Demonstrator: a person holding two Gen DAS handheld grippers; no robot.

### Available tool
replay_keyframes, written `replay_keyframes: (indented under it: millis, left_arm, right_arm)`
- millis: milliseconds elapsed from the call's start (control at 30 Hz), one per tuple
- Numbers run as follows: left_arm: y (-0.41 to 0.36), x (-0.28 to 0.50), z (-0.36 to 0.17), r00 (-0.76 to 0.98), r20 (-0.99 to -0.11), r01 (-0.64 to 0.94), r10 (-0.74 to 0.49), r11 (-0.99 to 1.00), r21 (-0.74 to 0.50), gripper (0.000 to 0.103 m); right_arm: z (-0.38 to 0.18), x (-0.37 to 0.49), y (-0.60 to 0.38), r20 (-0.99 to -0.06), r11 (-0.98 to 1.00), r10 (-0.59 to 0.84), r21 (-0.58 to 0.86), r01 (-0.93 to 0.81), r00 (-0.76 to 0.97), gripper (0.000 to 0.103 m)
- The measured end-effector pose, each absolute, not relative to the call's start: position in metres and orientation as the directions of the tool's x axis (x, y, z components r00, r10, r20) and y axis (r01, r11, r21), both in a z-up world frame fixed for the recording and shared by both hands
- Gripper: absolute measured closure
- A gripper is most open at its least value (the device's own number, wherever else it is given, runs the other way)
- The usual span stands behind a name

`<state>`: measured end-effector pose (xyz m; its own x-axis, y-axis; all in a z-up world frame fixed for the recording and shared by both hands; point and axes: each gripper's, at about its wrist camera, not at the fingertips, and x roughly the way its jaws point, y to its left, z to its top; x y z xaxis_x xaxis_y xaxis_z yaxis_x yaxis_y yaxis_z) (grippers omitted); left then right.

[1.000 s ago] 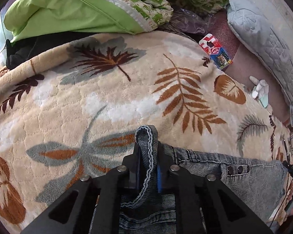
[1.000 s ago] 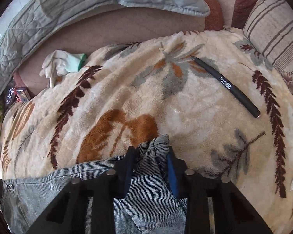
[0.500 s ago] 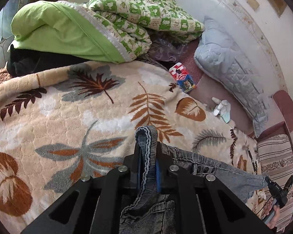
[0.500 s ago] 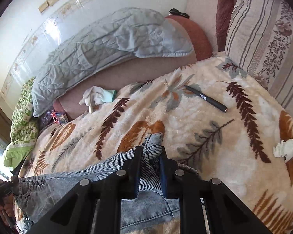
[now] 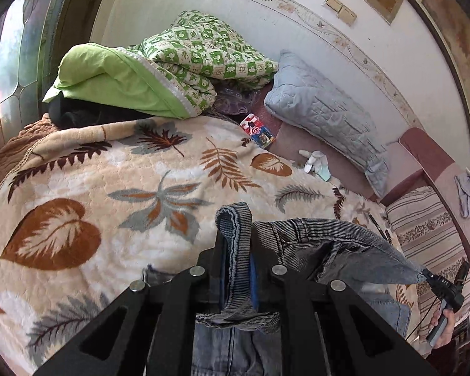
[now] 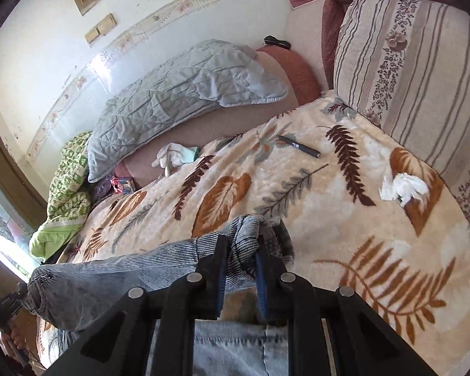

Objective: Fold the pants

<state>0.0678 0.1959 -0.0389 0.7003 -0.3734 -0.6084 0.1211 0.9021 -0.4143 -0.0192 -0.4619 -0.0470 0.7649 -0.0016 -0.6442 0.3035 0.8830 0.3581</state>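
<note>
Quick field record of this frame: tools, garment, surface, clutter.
left tool: shut on jeans waistband
right tool: shut on jeans waistband
jeans: grey denim, waistband stretched between both tools, raised off the blanket
surface: leaf-print blanket on a bed
clutter: black pen, crumpled tissue, white glove
bedding: grey quilted pillow, green quilt

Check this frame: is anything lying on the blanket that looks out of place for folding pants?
Yes, loose clutter. A black pen and a crumpled white tissue lie on the leaf-print blanket beyond the jeans, where the jeans might be laid. Both the left claw and the right claw grip denim.
</note>
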Motion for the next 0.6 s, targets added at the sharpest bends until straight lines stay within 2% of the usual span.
replay_keyframes:
  millis: [100,233,367,400,433,500,600]
  left_arm:
    - [0.202,0.03,-0.048,0.702,-0.614,0.124,-0.36,0.911,-0.392,0.091]
    - [0.201,-0.01,-0.067,0.684,-0.666,0.116,-0.297,0.946,-0.302,0.091]
    - [0.197,-0.031,-0.097,0.599,-0.776,0.115,-0.199,0.98,-0.162,0.088]
    - [0.2,-0.036,-0.102,0.585,-0.792,0.112,-0.175,0.985,-0.135,0.084]
    - [0.203,-0.04,-0.103,0.576,-0.802,0.112,-0.157,0.987,-0.113,0.08]
    - [0.212,-0.048,-0.101,0.585,-0.809,0.07,-0.057,0.997,-0.02,0.08]
    - [0.229,-0.056,-0.088,0.611,-0.79,0.007,0.049,0.998,0.067,0.08]
  right_arm:
    - [-0.047,-0.062,-0.46,-0.632,0.879,0.017,0.378,0.289,0.775,0.086]
    - [-0.05,-0.117,-0.449,-0.64,0.893,0.03,0.362,0.266,0.768,0.086]
    - [-0.077,-0.153,-0.446,-0.724,0.903,0.071,0.338,0.263,0.686,0.086]
    - [-0.087,-0.157,-0.449,-0.76,0.902,0.095,0.339,0.267,0.643,0.084]
    - [-0.098,-0.162,-0.452,-0.787,0.895,0.123,0.351,0.274,0.604,0.082]
    - [-0.111,-0.172,-0.46,-0.829,0.888,0.157,0.355,0.29,0.536,0.082]
    - [-0.111,-0.189,-0.475,-0.839,0.88,0.152,0.355,0.314,0.523,0.082]
